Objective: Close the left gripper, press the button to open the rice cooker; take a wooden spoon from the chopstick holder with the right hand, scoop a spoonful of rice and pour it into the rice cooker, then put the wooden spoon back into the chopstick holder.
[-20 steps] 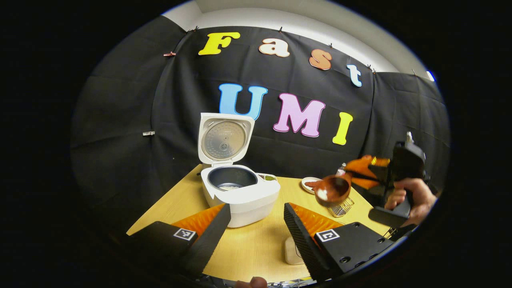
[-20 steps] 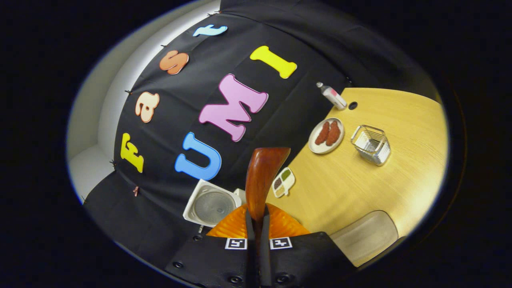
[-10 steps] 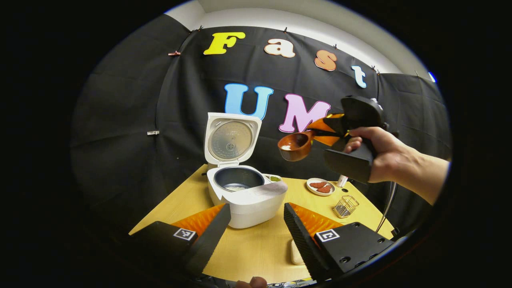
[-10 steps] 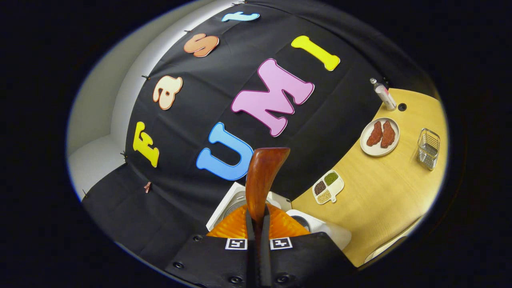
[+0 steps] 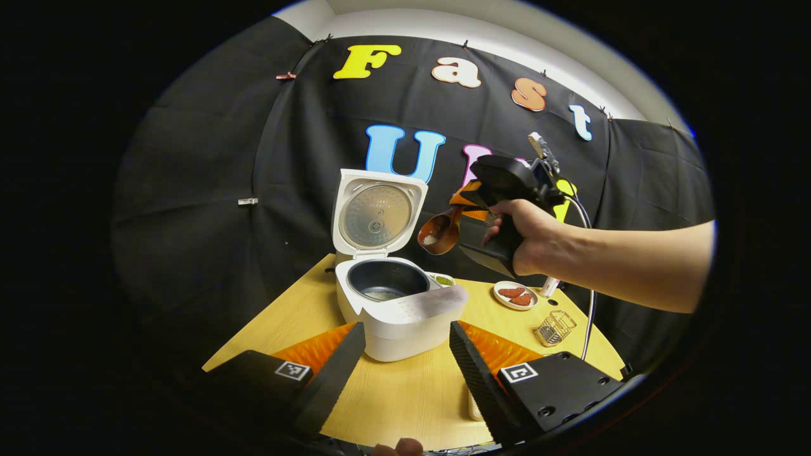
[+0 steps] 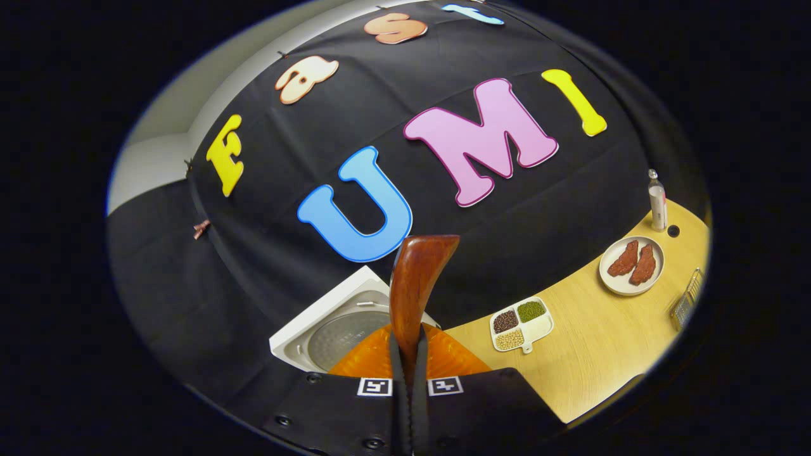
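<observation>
A round wooden table point(image 5: 405, 392) sits in front of me against a black cloth wall. On its back left part stands my white rice cooker point(image 5: 396, 304), lid point(image 5: 378, 215) standing upright and open, with a little rice at the bottom of the dark inner pot point(image 5: 386, 282).

My right hand point(image 5: 529, 244) reaches in from the right, holding the right tool point(image 5: 466, 206) in the air, up beside the open lid and above the cooker's right edge. That tool is clamped on the handle of the wooden spoon point(image 5: 438, 233), both fingers pressing it; the spoon's bowl hangs near the lid with a little white rice in it. In the right gripper view the spoon's handle point(image 6: 415, 285) rises from between the pressed-together fingers.

My left tool point(image 5: 405, 354) waits low in front of the cooker, fingers apart and holding nothing.

Smaller things lie to the right of the cooker: a plate point(image 6: 632, 266) with two reddish-brown pieces, a divided dish point(image 6: 521, 323) of beans and grains just beside the cooker, the wire chopstick holder point(image 5: 554, 327) near the table's right edge, and a small bottle point(image 6: 657, 199) at the back.
</observation>
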A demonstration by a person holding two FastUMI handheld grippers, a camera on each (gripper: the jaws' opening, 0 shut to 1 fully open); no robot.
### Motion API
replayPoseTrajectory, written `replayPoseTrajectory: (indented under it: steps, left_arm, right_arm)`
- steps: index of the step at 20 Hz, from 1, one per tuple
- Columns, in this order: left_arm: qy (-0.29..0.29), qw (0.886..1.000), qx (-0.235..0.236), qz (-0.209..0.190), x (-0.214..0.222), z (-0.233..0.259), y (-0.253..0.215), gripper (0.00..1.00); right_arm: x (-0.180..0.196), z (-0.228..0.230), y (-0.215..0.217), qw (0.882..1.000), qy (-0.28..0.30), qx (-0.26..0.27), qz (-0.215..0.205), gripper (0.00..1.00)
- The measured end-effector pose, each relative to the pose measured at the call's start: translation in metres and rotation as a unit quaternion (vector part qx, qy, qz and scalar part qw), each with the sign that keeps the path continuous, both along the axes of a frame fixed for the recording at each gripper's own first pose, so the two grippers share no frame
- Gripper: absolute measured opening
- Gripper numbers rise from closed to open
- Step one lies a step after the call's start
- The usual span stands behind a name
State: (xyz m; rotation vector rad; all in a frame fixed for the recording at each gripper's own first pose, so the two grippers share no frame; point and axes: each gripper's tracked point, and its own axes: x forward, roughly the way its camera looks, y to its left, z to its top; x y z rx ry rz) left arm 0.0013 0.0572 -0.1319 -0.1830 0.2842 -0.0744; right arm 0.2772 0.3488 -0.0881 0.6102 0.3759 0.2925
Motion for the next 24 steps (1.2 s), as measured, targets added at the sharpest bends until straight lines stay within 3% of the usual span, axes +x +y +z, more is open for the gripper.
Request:
replayPoseTrajectory:
  steps: [4,6,10,14,16,22,23,24]
  left_arm:
    - [0.007,1.000,-0.004,0.010,0.004,-0.006,0.011,0.93]
    - [0.008,1.000,-0.006,0.017,0.005,-0.007,0.017,0.93]
    - [0.013,1.000,-0.013,0.025,0.004,-0.012,0.025,0.93]
    - [0.013,0.999,-0.018,0.031,0.005,-0.014,0.031,0.93]
    - [0.014,0.999,-0.018,0.032,0.004,-0.017,0.034,0.93]
    - [0.018,0.999,-0.021,0.041,0.000,-0.019,0.041,0.93]
    - [0.019,0.999,-0.021,0.043,-0.001,-0.019,0.042,0.93]
    - [0.019,0.999,-0.020,0.044,-0.003,-0.019,0.043,0.93]
  right_arm:
    - [0.013,-0.018,0.036,0.995,-0.028,-0.086,0.037,0.06]
    - [0.016,-0.022,0.053,0.985,-0.057,-0.146,0.068,0.06]
    - [0.005,-0.028,0.083,0.947,-0.128,-0.264,0.131,0.06]
    - [-0.013,-0.030,0.119,0.893,-0.197,-0.351,0.200,0.06]
    - [-0.022,-0.032,0.130,0.868,-0.225,-0.382,0.223,0.06]
    - [-0.043,-0.039,0.154,0.808,-0.278,-0.448,0.262,0.06]
    - [-0.042,-0.041,0.151,0.808,-0.276,-0.450,0.263,0.06]
    - [-0.043,-0.043,0.147,0.823,-0.262,-0.433,0.259,0.06]
